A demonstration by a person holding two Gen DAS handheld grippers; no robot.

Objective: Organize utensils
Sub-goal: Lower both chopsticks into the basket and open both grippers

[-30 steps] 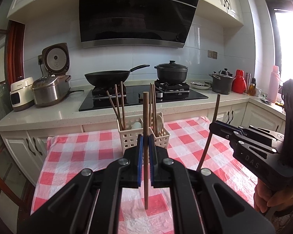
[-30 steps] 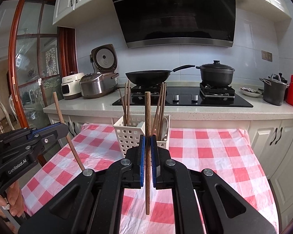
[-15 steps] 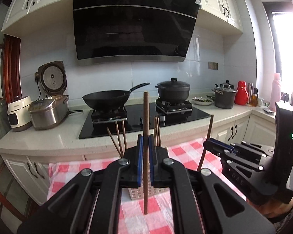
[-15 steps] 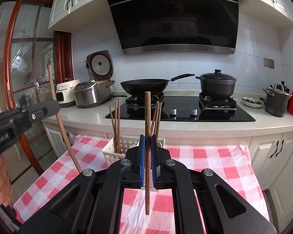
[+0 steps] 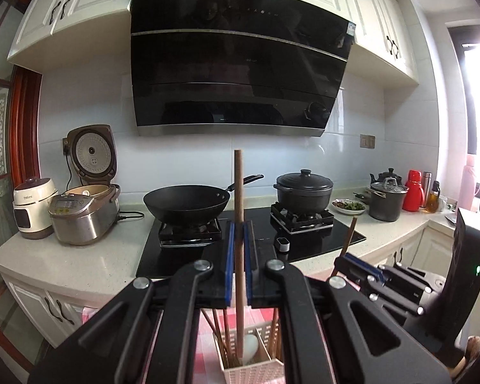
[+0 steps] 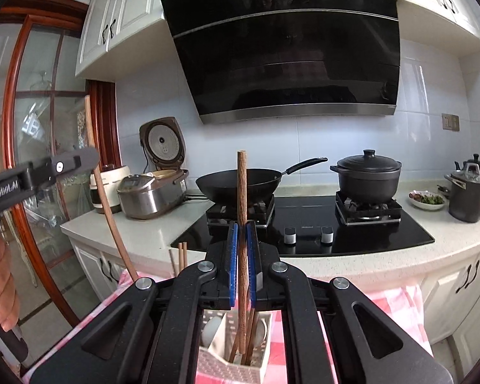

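Note:
My left gripper is shut on a brown wooden chopstick, held upright, its lower end hanging over the white slotted utensil basket below. My right gripper is shut on another wooden chopstick, upright, its lower end inside the same basket. The basket holds several chopsticks and a white spoon. The right gripper shows in the left wrist view, the left gripper in the right wrist view. Both hover close above the basket.
A red-checked tablecloth covers the table under the basket. Behind is a counter with a black hob, a wok, a black pot, rice cookers and a range hood above.
Both grippers moved forward and over the basket, which now sits directly below them. Both chopsticks' lower ends have come down to the basket.

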